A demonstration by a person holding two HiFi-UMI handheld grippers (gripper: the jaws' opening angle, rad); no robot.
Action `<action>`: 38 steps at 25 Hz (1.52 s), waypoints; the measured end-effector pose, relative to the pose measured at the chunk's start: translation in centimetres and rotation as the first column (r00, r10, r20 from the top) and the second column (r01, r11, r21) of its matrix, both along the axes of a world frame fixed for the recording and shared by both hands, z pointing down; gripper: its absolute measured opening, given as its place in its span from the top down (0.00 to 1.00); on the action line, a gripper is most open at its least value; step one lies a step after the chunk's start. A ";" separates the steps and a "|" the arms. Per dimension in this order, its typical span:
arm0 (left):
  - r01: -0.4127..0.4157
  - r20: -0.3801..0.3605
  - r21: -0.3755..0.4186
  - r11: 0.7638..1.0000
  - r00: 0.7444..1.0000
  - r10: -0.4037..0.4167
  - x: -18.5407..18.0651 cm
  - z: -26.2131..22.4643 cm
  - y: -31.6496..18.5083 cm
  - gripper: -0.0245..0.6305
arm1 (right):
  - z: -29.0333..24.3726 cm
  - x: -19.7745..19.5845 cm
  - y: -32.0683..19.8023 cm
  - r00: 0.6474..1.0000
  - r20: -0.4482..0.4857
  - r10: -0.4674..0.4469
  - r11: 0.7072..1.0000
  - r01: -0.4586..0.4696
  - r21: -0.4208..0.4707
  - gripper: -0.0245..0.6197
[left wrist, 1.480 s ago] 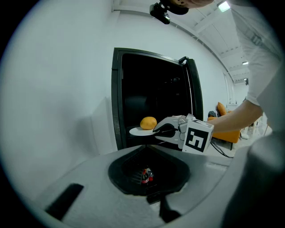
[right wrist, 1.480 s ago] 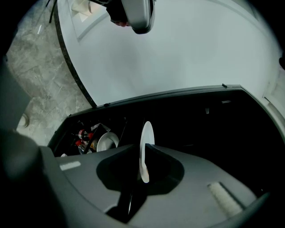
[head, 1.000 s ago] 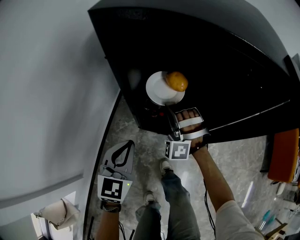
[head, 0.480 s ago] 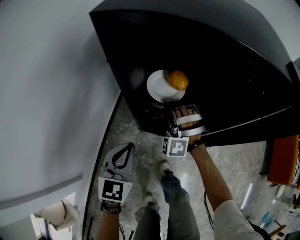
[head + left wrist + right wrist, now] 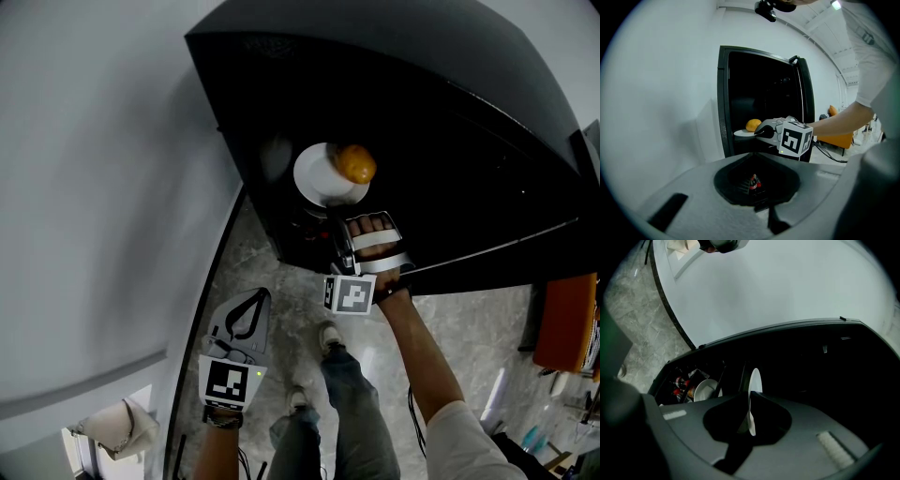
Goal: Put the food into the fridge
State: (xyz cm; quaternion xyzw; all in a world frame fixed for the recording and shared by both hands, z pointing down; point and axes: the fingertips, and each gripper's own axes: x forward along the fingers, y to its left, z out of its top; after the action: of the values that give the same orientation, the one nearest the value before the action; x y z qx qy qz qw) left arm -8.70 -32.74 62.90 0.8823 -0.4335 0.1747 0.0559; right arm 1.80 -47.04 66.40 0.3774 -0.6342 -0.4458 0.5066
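Now the right gripper [image 5: 335, 218] grasps the rim of the white plate [image 5: 314, 178] carrying the round orange food [image 5: 354, 162] inside the dark fridge [image 5: 450, 141]. The left gripper [image 5: 255, 296] hangs low, closed and empty.

The dark fridge [image 5: 811, 357] holds a white bowl [image 5: 706, 389] beside red-capped bottles [image 5: 678, 382] low down.

No text, label, brand or number is legible anywhere.
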 end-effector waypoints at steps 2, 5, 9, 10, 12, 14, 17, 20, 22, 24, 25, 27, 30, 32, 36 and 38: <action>-0.005 0.003 -0.004 1.000 1.000 0.005 0.2 0.1 0.2 0.96 | 0.0 0.0 0.0 1.000 0.006 -0.003 1.000 0.003 -0.005 0.93; -0.016 0.003 0.007 1.000 1.000 0.016 0.3 0.0 0.3 0.96 | 0.0 -0.2 0.1 1.000 0.014 -0.015 1.000 0.016 -0.020 0.92; 0.005 -0.003 -0.034 0.999 1.000 -0.005 -0.3 0.0 0.5 0.96 | 0.2 -0.5 0.4 0.999 0.028 -0.035 0.998 0.036 -0.050 0.89; 0.009 -0.001 -0.043 0.999 1.000 -0.009 -0.5 -0.1 0.5 0.96 | 0.2 -0.5 0.5 0.999 0.028 -0.037 0.998 0.039 -0.059 0.88; 0.015 0.001 -0.051 0.999 1.000 -0.015 -0.7 -0.3 0.4 0.96 | 0.3 -0.5 0.6 0.999 0.023 -0.038 0.997 0.040 -0.069 0.87; 0.018 -0.006 -0.045 0.999 1.000 -0.019 -0.9 -0.9 0.2 0.96 | 0.3 -0.5 0.5 0.999 0.008 -0.035 0.997 0.036 -0.073 0.85; 0.011 -0.025 -0.018 1.000 1.000 -0.012 -0.9 -2.2 0.3 0.96 | 0.0 -0.2 0.7 1.000 -0.008 -0.029 0.996 0.029 -0.079 0.80; -0.004 -0.018 0.005 1.000 1.000 0.004 -0.6 -3.4 0.9 0.96 | -1.0 0.2 1.5 1.000 0.004 -0.007 0.997 0.007 -0.080 0.79; -0.017 -0.016 0.023 1.000 1.000 0.017 -0.2 -4.5 1.4 0.96 | -2.3 0.8 2.3 0.999 0.029 0.018 0.997 -0.016 -0.078 0.79; -0.027 -0.014 0.030 0.999 1.000 0.028 0.1 -5.6 2.1 0.96 | -3.8 1.3 3.2 0.997 0.059 0.043 0.996 -0.038 -0.078 0.80; -0.027 -0.013 0.024 0.999 1.000 0.027 0.1 -6.0 2.4 0.96 | -4.4 1.6 3.7 0.996 0.077 0.055 0.995 -0.049 -0.082 0.80; -0.027 -0.009 0.019 0.999 1.000 0.027 0.1 -7.1 2.9 0.96 | -5.9 1.9 4.5 0.990 0.120 0.078 0.994 -0.068 -0.089 0.81; -0.033 -0.006 0.038 0.999 0.999 0.033 0.3 -9.3 3.3 0.96 | -8.8 2.3 5.7 0.979 0.178 0.101 0.993 -0.087 -0.083 0.83; -0.035 -0.010 0.053 0.998 0.999 0.036 0.5 -10.9 3.6 0.96 | -10.7 2.6 6.6 0.968 0.220 0.119 0.991 -0.102 -0.086 0.86; -0.042 -0.024 0.083 0.996 0.999 0.044 1.2 -14.4 3.9 0.96 | -14.0 3.6 8.5 0.940 0.296 0.171 0.983 -0.144 -0.112 0.92; -0.046 -0.024 0.095 0.994 0.999 0.049 1.3 -16.3 4.1 0.96 | -15.8 4.0 9.6 0.923 0.334 0.192 0.980 -0.159 -0.124 0.94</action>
State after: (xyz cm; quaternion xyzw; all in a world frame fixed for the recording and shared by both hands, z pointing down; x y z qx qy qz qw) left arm -7.42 -28.67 46.65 0.8962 -0.4194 0.1436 0.0156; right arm 5.77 -37.46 50.60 0.4804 -0.6971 -0.2953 0.4428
